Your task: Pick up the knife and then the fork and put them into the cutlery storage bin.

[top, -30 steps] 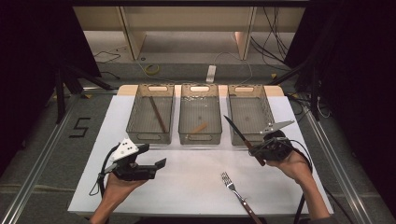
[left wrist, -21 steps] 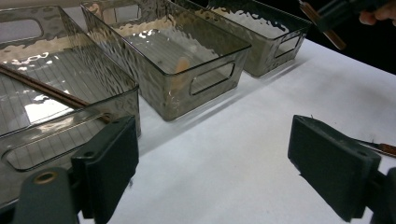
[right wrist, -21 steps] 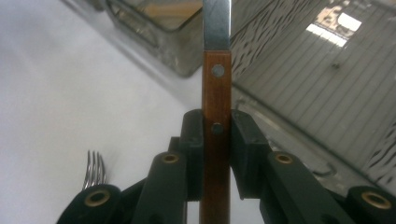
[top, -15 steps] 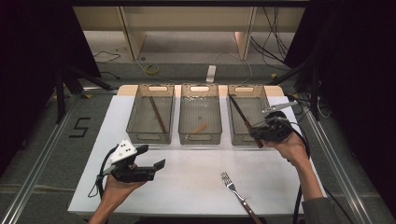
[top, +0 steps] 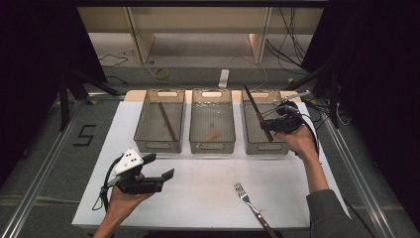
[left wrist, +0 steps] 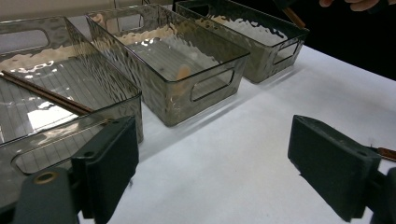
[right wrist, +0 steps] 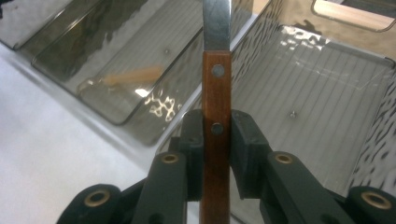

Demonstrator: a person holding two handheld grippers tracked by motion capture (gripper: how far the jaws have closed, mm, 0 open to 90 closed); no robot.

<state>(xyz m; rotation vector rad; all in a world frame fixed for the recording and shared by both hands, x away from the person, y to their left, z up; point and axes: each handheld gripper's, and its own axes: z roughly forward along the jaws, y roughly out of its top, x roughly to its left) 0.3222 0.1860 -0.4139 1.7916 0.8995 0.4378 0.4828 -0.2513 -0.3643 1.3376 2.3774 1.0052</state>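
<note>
Gripping a wooden-handled knife (right wrist: 215, 98) by its handle, the right gripper (top: 280, 120) holds it above the right-hand bin (top: 257, 130), blade pointing up and away. The left gripper (top: 148, 174) rests in front of the left-hand bin (top: 148, 131), jaws apart and empty. A fork (top: 250, 203) lies on the tabletop (top: 198, 188) in front of the right-hand bin.
</note>
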